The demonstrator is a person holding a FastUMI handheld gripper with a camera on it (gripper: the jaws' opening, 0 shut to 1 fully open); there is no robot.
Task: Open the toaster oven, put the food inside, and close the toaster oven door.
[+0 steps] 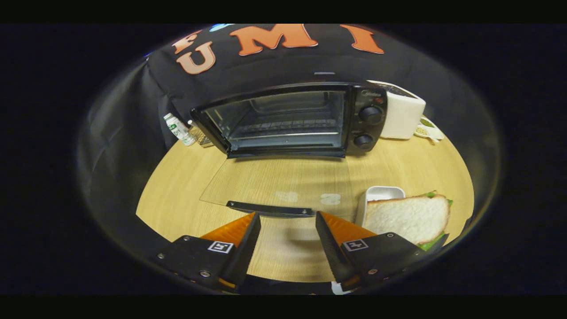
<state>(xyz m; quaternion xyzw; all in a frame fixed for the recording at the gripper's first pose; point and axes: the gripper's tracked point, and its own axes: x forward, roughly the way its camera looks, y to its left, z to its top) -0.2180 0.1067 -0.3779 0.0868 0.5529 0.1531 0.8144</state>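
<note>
The toaster oven point(292, 119) stands at the far side of the wooden table point(177, 186), against the black cloth wall, and it is open: its glass door point(279, 184) is folded flat down onto the table in front of the oven, with the dark door handle point(270, 209) at the near edge. Inside the oven a wire rack point(283, 128) shows. Two round knobs point(370, 115) sit one above the other on the oven's right panel.

The sandwich point(407, 217), white bread with green leaf at its edges, lies to the right of the folded door, leaning on a small white dish point(383, 193) that is just beside the door's right corner.

The gripper point(288, 217) is just short of the door handle, its two fingers spread apart with nothing between them but bare table; the tips are near the handle, not touching it.

To the right of the oven stands a white box-shaped appliance point(401, 115), touching or nearly so. To the left of the oven a small white bottle point(179, 129) lies tilted
</note>
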